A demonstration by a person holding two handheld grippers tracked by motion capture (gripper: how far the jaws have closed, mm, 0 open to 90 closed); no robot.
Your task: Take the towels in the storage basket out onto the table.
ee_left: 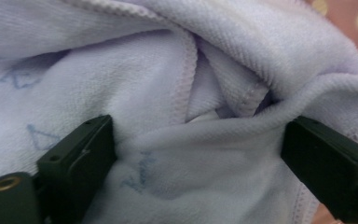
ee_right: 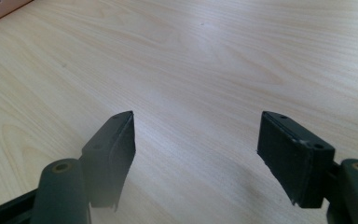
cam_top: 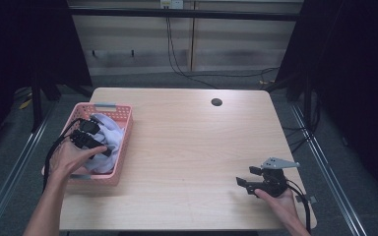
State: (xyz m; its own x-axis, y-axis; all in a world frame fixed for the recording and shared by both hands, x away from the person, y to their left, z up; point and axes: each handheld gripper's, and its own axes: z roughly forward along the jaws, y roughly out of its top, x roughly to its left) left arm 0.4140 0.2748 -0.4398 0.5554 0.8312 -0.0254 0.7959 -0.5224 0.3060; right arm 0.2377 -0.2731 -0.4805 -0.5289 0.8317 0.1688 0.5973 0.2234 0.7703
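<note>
A pale lilac towel lies crumpled in a pink plastic basket at the table's left side. My left gripper reaches down into the basket over the towel. In the left gripper view its jaws stand wide apart, with a fold of the towel between them and pressed against both pads. My right gripper rests low over the bare wood near the front right corner, open, with nothing but tabletop between its fingers.
The wooden table has a round cable hole near its far edge. A corner of the pink basket shows far off in the right gripper view. Dark curtains and cables lie beyond the table.
</note>
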